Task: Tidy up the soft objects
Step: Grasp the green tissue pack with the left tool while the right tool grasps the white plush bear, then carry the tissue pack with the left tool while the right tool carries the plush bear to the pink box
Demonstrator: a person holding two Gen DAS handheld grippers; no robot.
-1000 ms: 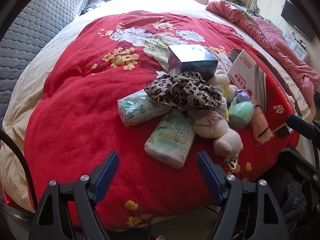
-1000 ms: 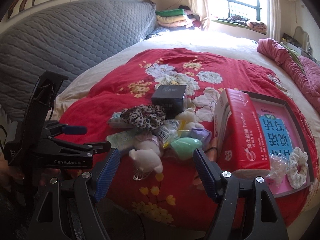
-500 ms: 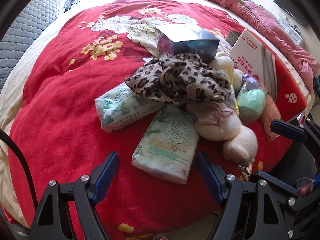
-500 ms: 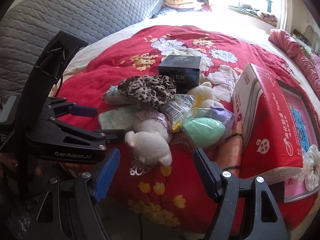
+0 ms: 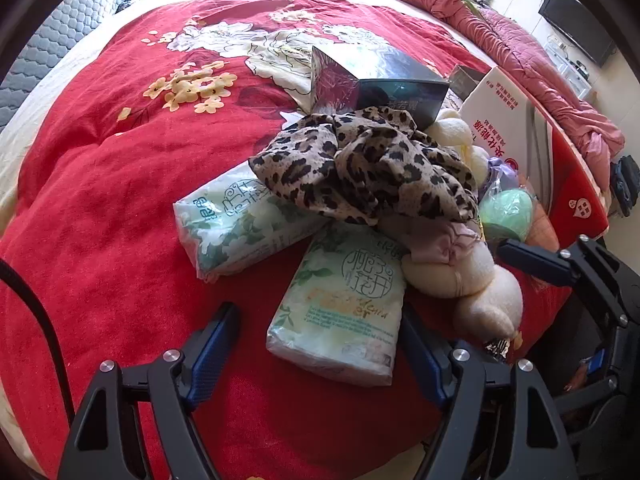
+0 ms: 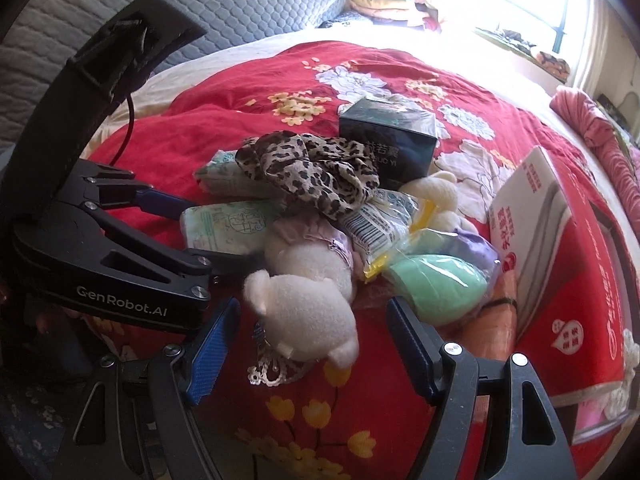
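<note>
A pile of soft things lies on the red flowered bedspread (image 5: 120,200). A leopard-print cloth (image 5: 360,168) drapes over two pale green tissue packs (image 5: 240,220). The nearer tissue pack (image 5: 340,304) lies between the fingers of my left gripper (image 5: 318,352), which is open and does not touch it. A cream plush toy (image 6: 304,304) lies head-first between the fingers of my right gripper (image 6: 310,344). Its jaws are closing, with the pads still off the plush. A bagged green sponge (image 6: 440,284) rests beside the toy.
A dark box (image 5: 380,80) stands behind the pile and a red-and-white tissue carton (image 6: 532,216) to its right. A pink quilt (image 5: 520,40) lies along the far right. The padded grey headboard (image 6: 200,8) is at the left. The bed edge is just below both grippers.
Both grippers have come down and closer to the pile. The tissue pack now sits between the left fingers, the plush head between the right ones, whose gap has narrowed a little.
</note>
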